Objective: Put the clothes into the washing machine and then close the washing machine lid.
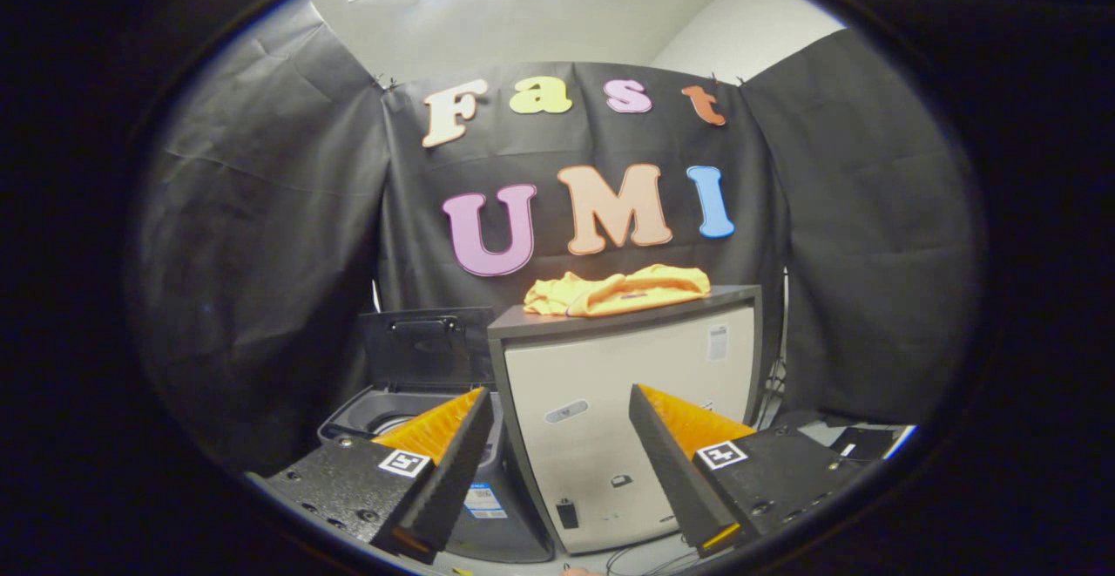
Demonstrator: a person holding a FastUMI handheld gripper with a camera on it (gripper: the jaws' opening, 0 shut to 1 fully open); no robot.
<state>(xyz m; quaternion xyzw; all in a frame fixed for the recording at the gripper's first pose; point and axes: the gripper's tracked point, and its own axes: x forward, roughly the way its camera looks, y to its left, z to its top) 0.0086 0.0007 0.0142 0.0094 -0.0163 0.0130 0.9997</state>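
The gripper (557, 437) was held spread and empty, well short of the clothes (618, 290) heaped on the cabinet (610, 402). Beside it, the washer (409, 419) stood with lid (427, 349) raised, judged ready for loading.

We see a crumpled yellow-orange cloth garment (620, 290) lying directly on the dark flat top of the pale boxy cabinet (627, 384).
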